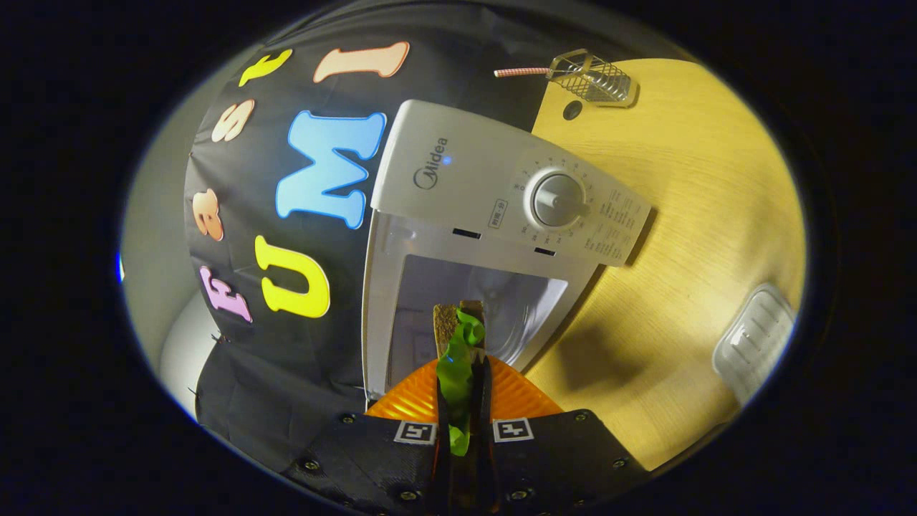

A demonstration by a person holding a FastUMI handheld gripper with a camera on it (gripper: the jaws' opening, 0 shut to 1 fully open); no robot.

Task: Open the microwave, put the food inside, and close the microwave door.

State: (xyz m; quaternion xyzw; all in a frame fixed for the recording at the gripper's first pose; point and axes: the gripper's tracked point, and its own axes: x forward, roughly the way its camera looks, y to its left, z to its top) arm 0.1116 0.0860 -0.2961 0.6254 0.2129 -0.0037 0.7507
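The fingers [464, 401] are closed tight on the sandwich [458, 337], gripping it edge-on so it can slide in. It hangs just before the open microwave [458, 236] on the desk [702, 215], above an orange plate [408, 401].
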